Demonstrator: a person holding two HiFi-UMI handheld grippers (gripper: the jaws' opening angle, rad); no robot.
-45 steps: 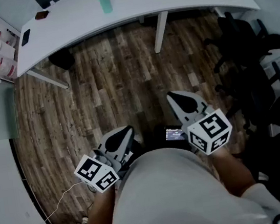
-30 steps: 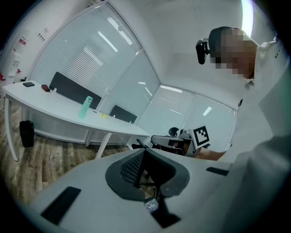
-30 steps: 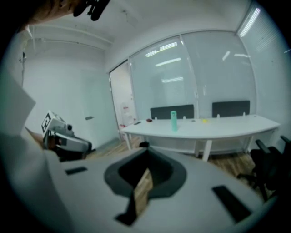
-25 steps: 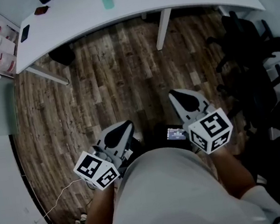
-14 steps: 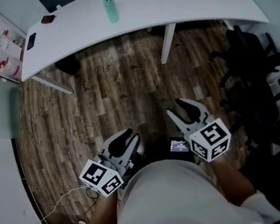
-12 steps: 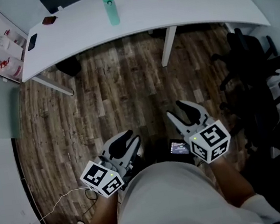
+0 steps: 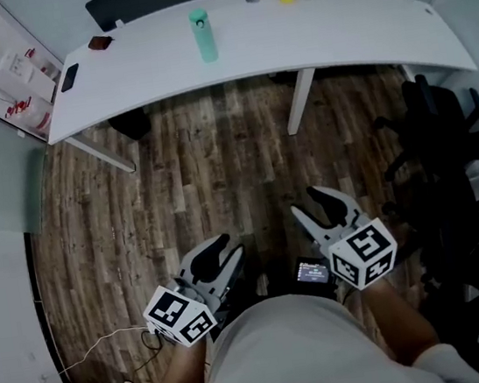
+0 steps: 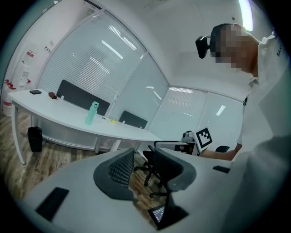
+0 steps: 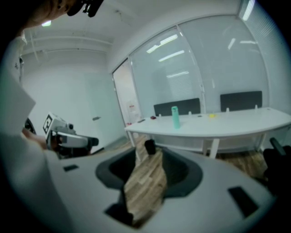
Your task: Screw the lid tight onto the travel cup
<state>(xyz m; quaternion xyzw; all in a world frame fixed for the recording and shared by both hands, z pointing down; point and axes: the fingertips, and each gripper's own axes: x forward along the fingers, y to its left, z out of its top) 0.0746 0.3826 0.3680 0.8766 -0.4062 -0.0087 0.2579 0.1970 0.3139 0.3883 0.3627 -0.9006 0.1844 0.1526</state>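
Across the brown wooden plank floor [image 7: 209,164], the long white curved desk [image 7: 332,31] stands well apart from the person, and the black office chairs [image 7: 444,140] crowd the right side, so a walk forward could catch a chair leg. The left gripper [image 7: 234,247] and the right gripper [image 7: 303,201] hold nothing; their jaws have just been opening and stand partly apart, with nothing between them. The tall mint-green travel cup [image 7: 202,35] stands upright on the desk, slim enough, I judge, to tip if one jaw pushes it before the other holds.
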